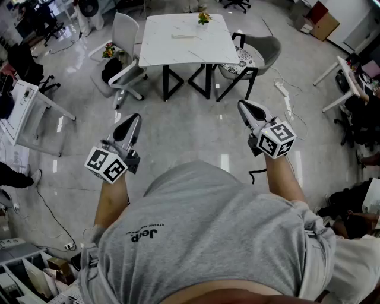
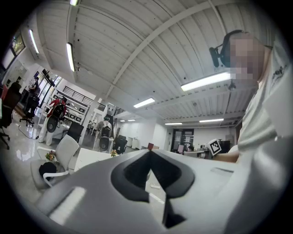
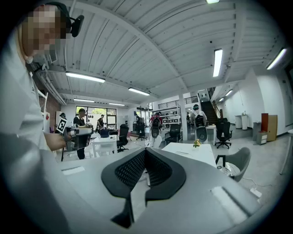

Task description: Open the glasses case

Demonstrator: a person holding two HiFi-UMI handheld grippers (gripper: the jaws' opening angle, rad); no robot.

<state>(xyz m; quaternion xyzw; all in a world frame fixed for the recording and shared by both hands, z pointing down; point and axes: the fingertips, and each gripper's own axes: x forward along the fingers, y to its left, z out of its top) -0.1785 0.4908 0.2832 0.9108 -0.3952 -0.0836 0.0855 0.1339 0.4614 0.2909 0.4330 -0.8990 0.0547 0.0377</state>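
A pale, flat oblong thing (image 1: pixel 183 37), possibly the glasses case, lies on the white table (image 1: pixel 178 50) far ahead; it is too small to tell for sure. Both grippers are held level at waist height over the floor, well short of the table. My left gripper (image 1: pixel 135 117) points forward at the left with its jaws together and nothing between them; in the left gripper view its tips (image 2: pixel 149 152) meet. At the right, my right gripper (image 1: pixel 242 104) is shut and empty too, and the right gripper view shows its tips (image 3: pixel 145 150) touching, with the table (image 3: pixel 192 153) beyond.
A small pot of flowers (image 1: pixel 203 18) stands on the table's far side. A white chair (image 1: pixel 126 35) with a black bag (image 1: pixel 111 68) is at its left, a grey chair (image 1: pixel 264 50) at its right. Desks (image 1: pixel 27 110) flank the room, and a cable (image 1: pixel 284 92) lies on the floor.
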